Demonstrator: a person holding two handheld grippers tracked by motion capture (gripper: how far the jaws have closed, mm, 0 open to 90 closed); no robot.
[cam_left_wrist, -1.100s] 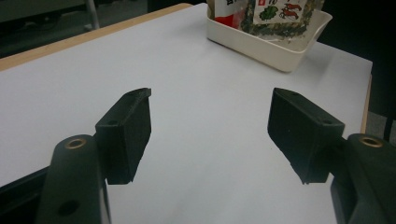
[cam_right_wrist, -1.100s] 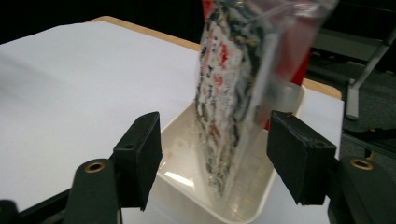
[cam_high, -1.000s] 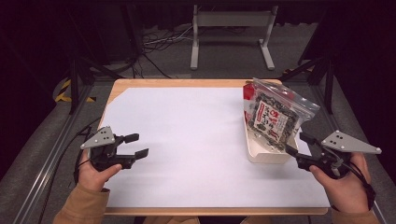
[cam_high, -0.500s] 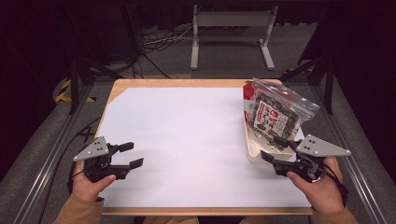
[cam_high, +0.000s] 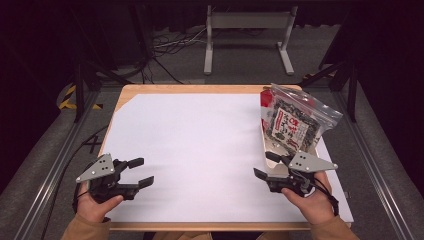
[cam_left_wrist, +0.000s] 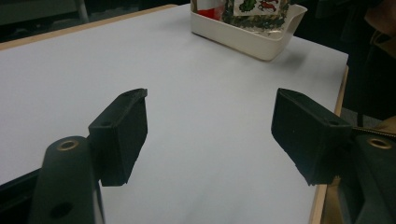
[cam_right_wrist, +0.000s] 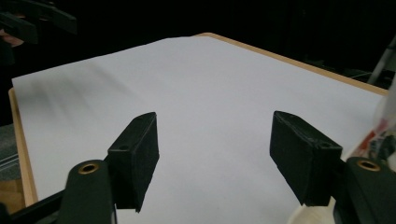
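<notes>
Around you the room is dark: black stands, cables on a grey floor, and a pale metal frame (cam_high: 248, 35) at the upper middle of the high view. The table (cam_high: 200, 89) has a wooden rim and is covered by a white sheet (cam_high: 200, 145) that takes up the middle of the frame.

At the lower left of the high view, your left gripper (cam_high: 135, 172) sits low over the sheet, jaws spread wide with nothing between them; the left gripper view shows bare white paper in the gap.

At the lower right, your right gripper (cam_high: 266, 165) points toward the middle of the table, just in front of the cream tray (cam_high: 263, 145). Its jaws have just been opening and stand wide, with nothing between them, as the right gripper view confirms.

In the tray at the right, leaning upright above its rim, stands the snack bag (cam_high: 292, 122), a clear zip pouch with dark contents and a red-and-white label.

Expect the bag to be light, soft and crinkly, with slippery film and brittle contents. Take it at the flat top seal or a side edge, not across the filled belly. The tray will likely shift if you pull the bag sideways, so lift straight up or steady the rim with your other gripper.
</notes>
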